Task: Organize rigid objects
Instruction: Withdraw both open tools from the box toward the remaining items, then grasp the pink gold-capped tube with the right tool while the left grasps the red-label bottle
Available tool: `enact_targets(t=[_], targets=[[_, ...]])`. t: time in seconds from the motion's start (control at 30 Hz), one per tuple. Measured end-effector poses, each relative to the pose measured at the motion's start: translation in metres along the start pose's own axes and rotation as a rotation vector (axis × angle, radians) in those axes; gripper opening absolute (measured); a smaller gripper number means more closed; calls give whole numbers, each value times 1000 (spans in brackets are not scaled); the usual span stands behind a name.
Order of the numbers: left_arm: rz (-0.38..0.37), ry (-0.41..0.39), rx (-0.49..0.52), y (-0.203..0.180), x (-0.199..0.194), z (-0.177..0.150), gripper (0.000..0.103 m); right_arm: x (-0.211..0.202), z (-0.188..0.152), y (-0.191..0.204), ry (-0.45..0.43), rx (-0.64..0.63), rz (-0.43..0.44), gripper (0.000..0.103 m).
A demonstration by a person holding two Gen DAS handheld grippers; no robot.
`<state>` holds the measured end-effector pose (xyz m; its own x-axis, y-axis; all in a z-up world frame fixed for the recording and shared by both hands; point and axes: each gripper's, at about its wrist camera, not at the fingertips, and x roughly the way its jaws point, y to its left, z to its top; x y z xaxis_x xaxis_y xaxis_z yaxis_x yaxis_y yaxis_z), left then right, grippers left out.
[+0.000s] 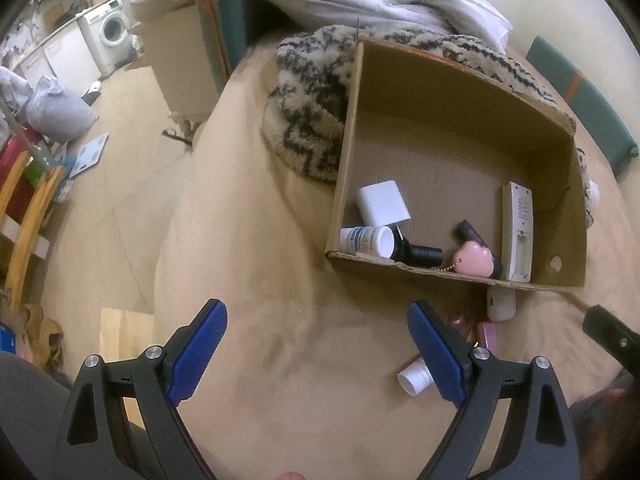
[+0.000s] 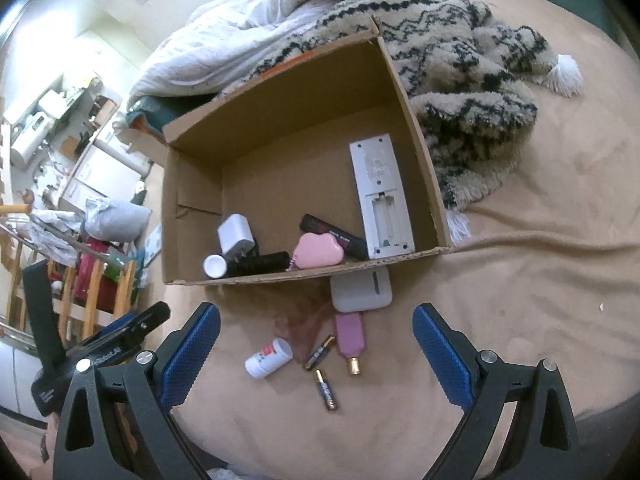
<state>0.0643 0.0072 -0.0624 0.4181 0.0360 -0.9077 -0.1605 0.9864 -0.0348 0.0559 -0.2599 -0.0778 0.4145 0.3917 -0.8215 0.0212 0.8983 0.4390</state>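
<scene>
On the tan bed cover (image 2: 520, 300) a cardboard box (image 2: 404, 92) is set, with a white remote (image 2: 380, 196), a charger (image 2: 236, 234), a pink cloud-shaped case (image 2: 318, 251) and dark tubes inside. No label can be read. Before the box lie a small white bottle (image 2: 267, 359), two batteries (image 2: 326, 390) and a pink item (image 2: 349, 334). Both the left hand-held gripper (image 1: 318, 354) and the right hand-held gripper (image 2: 316, 354) are spread wide and empty. A washing machine (image 1: 109, 32) is seen beyond.
</scene>
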Motion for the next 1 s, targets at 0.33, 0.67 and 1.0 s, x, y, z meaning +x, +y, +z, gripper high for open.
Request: enact_targets(t=[0.33,0.67,1.0], targets=[[-33,85,21,-8,16,-5,91,40,-4,-30,158,142,-6,75],[-35,92,28,-12,22,-4,91,106,1,-19,344,80,-66,41],[-57,145,69,-19,32,-10,91,103,-6,-20,332,33,-127,28]])
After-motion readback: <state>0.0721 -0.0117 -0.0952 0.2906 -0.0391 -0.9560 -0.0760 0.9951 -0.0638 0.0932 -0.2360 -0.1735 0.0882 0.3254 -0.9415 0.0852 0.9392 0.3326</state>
